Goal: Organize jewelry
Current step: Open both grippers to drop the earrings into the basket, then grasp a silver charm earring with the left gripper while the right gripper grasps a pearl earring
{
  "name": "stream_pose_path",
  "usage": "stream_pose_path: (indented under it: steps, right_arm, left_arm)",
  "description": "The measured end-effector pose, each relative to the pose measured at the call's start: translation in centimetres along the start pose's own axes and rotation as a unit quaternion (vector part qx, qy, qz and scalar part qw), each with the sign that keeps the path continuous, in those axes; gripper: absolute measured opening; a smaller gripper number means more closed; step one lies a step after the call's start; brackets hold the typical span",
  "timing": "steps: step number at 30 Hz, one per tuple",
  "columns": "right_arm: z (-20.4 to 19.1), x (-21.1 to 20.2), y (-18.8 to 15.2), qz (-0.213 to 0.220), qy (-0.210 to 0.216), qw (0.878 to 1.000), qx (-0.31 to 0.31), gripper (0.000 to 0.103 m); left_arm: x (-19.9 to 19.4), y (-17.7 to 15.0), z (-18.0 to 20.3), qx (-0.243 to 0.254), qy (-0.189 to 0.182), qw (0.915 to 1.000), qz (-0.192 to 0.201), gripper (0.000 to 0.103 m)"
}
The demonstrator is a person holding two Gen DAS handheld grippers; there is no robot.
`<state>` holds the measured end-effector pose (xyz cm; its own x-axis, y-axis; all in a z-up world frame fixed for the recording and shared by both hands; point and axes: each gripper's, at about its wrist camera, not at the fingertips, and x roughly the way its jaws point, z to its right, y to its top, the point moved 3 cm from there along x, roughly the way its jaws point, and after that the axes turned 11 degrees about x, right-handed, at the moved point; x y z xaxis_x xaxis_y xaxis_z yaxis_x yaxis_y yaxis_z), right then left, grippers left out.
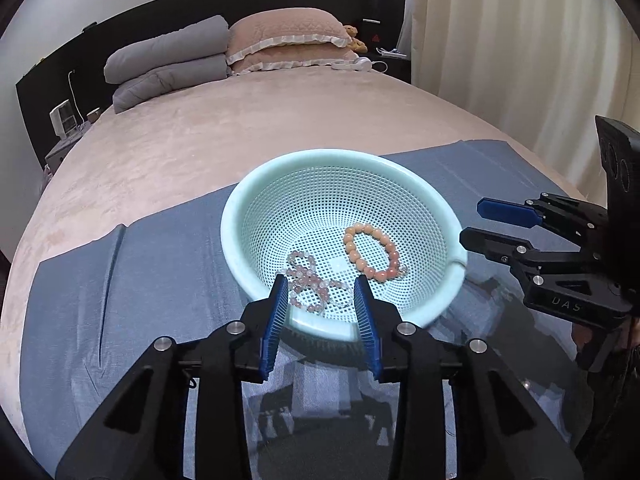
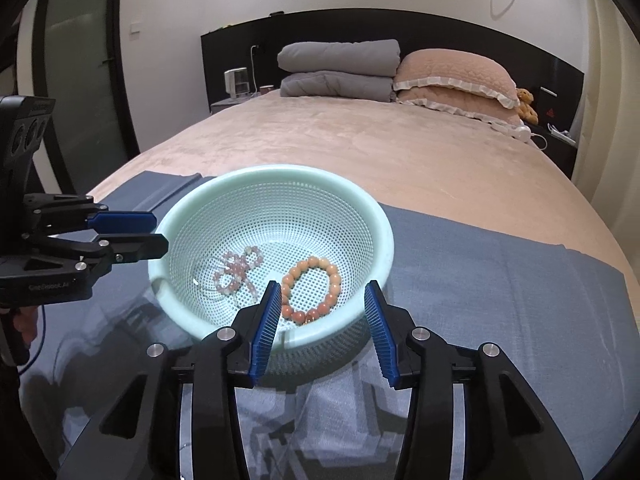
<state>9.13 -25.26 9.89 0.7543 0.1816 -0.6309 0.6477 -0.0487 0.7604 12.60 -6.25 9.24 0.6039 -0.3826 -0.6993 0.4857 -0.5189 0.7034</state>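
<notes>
A mint-green perforated basket (image 1: pixel 320 156) (image 2: pixel 280 170) stands on a blue cloth. An orange bead bracelet (image 1: pixel 350 248) (image 2: pixel 335 280) lies flat in its bottom, and a tangle of pale pink beads (image 1: pixel 308 280) (image 2: pixel 234 266) lies beside it. My left gripper (image 1: pixel 321 280) (image 2: pixel 160 231) hovers over the basket's near rim, in line with the pink beads. It is open, and the beads lie loose below it. My right gripper (image 2: pixel 323 285) (image 1: pixel 474 221) hovers over the near rim by the orange bracelet, open, holding nothing.
The blue cloth (image 1: pixel 140 272) lies over a reflective glass top (image 2: pixel 320 420) at the foot of a beige bed (image 1: pixel 240 120). Grey folded duvets (image 2: pixel 336 68) and pink pillows (image 2: pixel 452 76) are stacked at the dark headboard. A curtain (image 1: pixel 520 40) hangs at the right.
</notes>
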Motion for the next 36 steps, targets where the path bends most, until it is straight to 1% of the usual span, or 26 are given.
stream_pose_path:
  steps: [2, 3, 6, 10, 14, 23, 31, 36]
  right_arm:
    - [-0.1, -1.3, -0.7, 0.000, -0.003, 1.000, -0.004, 0.041]
    - [-0.2, -1.8, -1.0, 0.001, -0.005, 1.000, -0.006, 0.041]
    - [-0.3, -3.4, -2.4, -0.001, -0.009, 1.000, -0.006, 0.041]
    - [-0.1, -5.1, -4.3, -0.003, -0.018, 1.000, 0.000, 0.042]
    - [0.0, -6.1, -6.3, -0.012, -0.018, 1.000, 0.009, 0.042]
    - [0.1, -7.2, -10.5, -0.031, -0.017, 0.999, 0.012, 0.042]
    - [0.5, -7.1, -13.3, -0.055, -0.011, 0.998, 0.018, 0.042]
    - [0.2, -6.3, -14.8, -0.071, -0.008, 0.997, 0.020, 0.042]
  left_arm:
    - [-1.3, -0.5, 0.8, 0.004, 0.003, 1.0000, 0.004, 0.038]
    - [-1.8, -0.8, 1.2, 0.004, 0.002, 1.0000, 0.006, 0.041]
    - [-3.1, -2.1, 2.4, 0.007, 0.007, 0.9999, 0.008, 0.047]
    - [-3.8, -4.4, 4.3, 0.005, 0.002, 1.0000, -0.006, 0.047]
    - [-4.3, -6.6, 6.2, 0.001, -0.001, 0.9999, -0.010, 0.047]
    - [-3.8, -10.6, 9.4, -0.002, -0.014, 0.9994, -0.033, 0.047]
    - [-2.7, -12.5, 11.8, -0.002, -0.027, 0.9984, -0.050, 0.047]
    - [-1.6, -13.4, 12.2, -0.009, -0.037, 0.9974, -0.061, 0.047]
